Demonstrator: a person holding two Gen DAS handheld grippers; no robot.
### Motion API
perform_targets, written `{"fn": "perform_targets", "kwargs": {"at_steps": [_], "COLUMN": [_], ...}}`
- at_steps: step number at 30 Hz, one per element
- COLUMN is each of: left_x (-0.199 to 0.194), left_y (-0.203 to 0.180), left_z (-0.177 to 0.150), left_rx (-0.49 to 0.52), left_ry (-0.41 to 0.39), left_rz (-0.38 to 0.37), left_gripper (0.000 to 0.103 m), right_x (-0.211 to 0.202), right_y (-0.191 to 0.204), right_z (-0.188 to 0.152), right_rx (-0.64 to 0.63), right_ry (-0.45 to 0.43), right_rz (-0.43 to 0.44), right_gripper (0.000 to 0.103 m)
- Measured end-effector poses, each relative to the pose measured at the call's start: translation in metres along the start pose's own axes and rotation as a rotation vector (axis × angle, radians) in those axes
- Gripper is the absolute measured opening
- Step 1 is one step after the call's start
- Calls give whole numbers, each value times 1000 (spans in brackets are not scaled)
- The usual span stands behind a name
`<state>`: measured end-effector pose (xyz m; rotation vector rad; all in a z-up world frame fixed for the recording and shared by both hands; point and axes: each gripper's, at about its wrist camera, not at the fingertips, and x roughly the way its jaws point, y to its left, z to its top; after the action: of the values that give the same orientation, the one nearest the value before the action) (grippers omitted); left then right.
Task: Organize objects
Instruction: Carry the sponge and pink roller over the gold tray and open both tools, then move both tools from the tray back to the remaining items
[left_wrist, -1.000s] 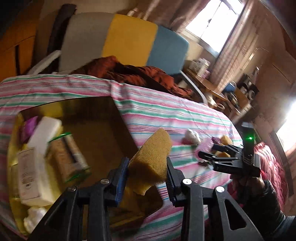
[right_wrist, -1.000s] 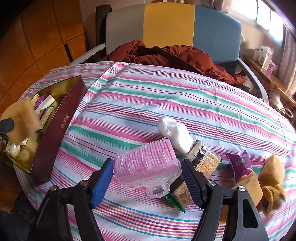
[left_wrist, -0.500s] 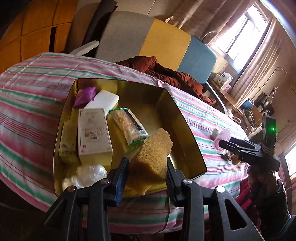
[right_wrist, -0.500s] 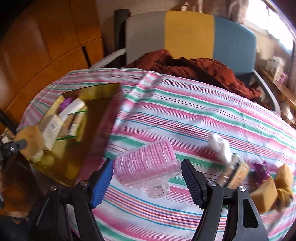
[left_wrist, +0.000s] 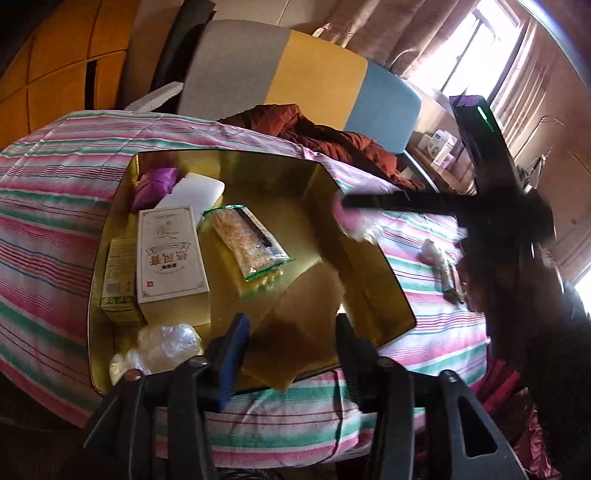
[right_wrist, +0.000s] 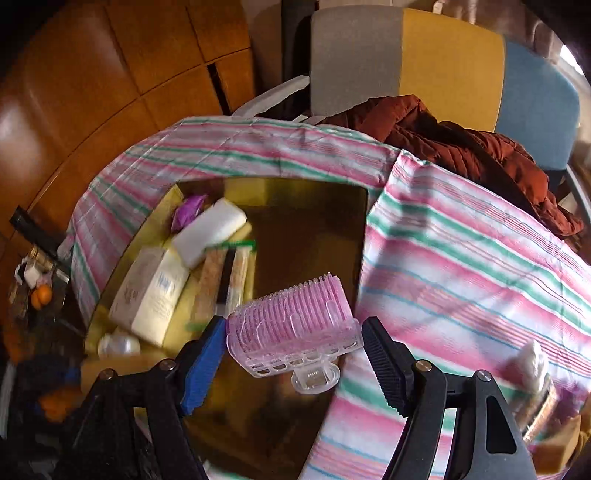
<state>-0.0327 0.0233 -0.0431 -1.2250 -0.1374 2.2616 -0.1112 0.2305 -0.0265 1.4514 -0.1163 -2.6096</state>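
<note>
A gold tin box (left_wrist: 354, 206) sits on the striped tablecloth and holds a cream carton (left_wrist: 170, 254), a snack packet (left_wrist: 251, 240), a purple pouch (left_wrist: 155, 181) and a white block (left_wrist: 195, 192). My left gripper (left_wrist: 290, 341) is shut on a yellow-brown sponge (left_wrist: 299, 317), blurred, low over the box's near end. My right gripper (right_wrist: 293, 349) is shut on a pink hair roller (right_wrist: 295, 325) above the box's (right_wrist: 306, 192) right side; in the left wrist view it (left_wrist: 351, 218) reaches in over the box's far right wall.
A grey, yellow and blue chair (right_wrist: 443, 62) with a rust-red jacket (right_wrist: 461, 147) stands behind the table. Loose items (left_wrist: 439, 262) lie on the cloth to the right of the box. A wooden cabinet (right_wrist: 110, 74) is at the left.
My right gripper has carried the hair roller left from the open cloth to above the box. My left gripper has lowered the sponge toward the box's near end.
</note>
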Motion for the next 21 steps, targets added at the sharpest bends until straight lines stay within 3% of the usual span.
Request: {"fn": "perform_targets", "kwargs": {"at_steps": [4,8,14,21], "left_x": [0,-2,-12,-23], "left_y": [2,8,10,7], "left_z": [0,0,2,7], "left_rx": [-3,-25,-34,-40], "left_ry": [-4,-11,-39,-86], "left_rz": [9,7,29,162], "left_gripper": [56,57,57,57], "right_x": [3,-3,-5,-12], "right_y": [-3,-4,-4,7], "right_z": [30,31,10,-20], "right_rx": [120,165,161,122], "right_ry": [-77,-109,-77,-93], "right_rz": [27,23,-2,-37], "right_gripper": [103,103,103,103]}}
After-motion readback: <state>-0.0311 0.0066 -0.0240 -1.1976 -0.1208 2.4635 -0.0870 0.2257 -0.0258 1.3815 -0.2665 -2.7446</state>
